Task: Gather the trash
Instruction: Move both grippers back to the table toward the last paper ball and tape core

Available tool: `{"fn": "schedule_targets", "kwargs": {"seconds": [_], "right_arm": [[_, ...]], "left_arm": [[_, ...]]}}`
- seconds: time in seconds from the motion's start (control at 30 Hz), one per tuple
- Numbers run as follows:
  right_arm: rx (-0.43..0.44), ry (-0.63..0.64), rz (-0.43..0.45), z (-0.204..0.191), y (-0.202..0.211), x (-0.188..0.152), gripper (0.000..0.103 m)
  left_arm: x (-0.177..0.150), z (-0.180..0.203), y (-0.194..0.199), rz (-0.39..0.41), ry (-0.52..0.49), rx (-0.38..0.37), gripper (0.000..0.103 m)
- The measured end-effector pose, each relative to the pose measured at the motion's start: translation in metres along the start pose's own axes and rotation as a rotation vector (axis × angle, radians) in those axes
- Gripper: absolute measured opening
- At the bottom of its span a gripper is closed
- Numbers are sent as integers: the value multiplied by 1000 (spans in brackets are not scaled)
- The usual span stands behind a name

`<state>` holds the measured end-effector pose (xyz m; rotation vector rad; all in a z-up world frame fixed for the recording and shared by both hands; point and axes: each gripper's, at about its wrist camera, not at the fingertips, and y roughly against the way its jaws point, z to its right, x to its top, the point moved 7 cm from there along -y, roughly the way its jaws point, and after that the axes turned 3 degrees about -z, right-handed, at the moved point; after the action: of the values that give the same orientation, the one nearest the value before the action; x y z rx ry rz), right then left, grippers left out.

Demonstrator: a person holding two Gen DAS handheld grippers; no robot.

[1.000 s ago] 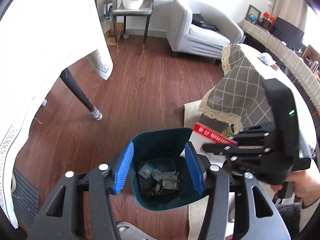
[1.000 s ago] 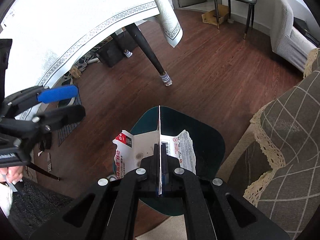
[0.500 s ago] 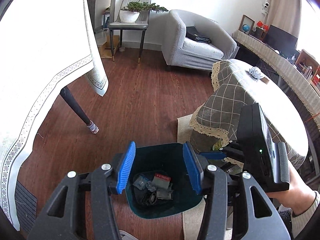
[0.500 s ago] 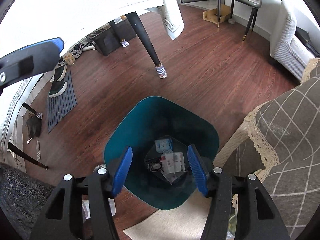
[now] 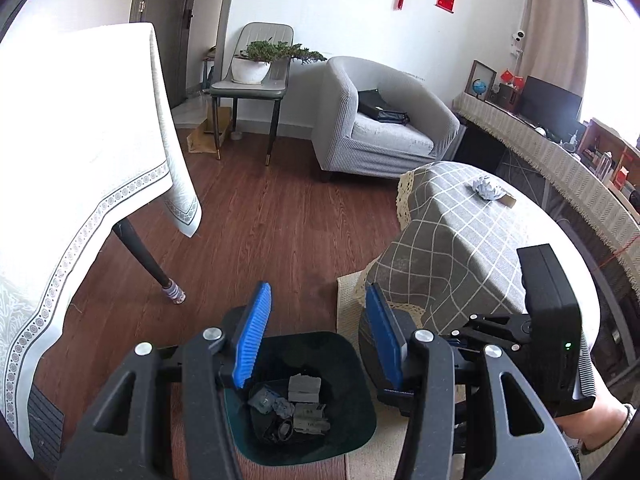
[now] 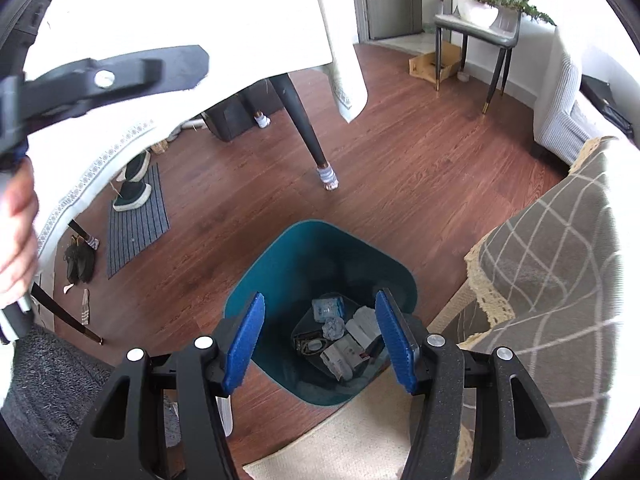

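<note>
Both hand-held grippers, left (image 5: 318,334) and right (image 6: 320,344), spread wide, empty, above teal plastic bin (image 6: 280,264). Next: target crumpled grey paper ball (image 5: 486,189), upper right, on checked-cloth surface (image 5: 460,248); approach level, close gently.

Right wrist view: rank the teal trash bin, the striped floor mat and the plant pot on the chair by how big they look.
1. Teal trash bin, largest, though nearest the camera.
2. Striped floor mat.
3. Plant pot, smallest, but farthest away.
</note>
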<state>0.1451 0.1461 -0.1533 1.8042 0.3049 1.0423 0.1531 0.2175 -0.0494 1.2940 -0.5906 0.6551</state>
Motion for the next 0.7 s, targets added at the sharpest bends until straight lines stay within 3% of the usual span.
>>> {"fn": "schedule_targets", "kwargs": {"seconds": [0.37,0.53,0.7], "right_arm": [[-54,-81,188,47,83,-7,61],[-97,-125,244,77,112,-13,63],[-185,-169,277,118,136,-24,68]], "left_arm": [[22,60,-12,58,-26,-65,54],[29,94,-22,75,-59,-80,64],[34,125,-42,69,-90,-100,67]]}}
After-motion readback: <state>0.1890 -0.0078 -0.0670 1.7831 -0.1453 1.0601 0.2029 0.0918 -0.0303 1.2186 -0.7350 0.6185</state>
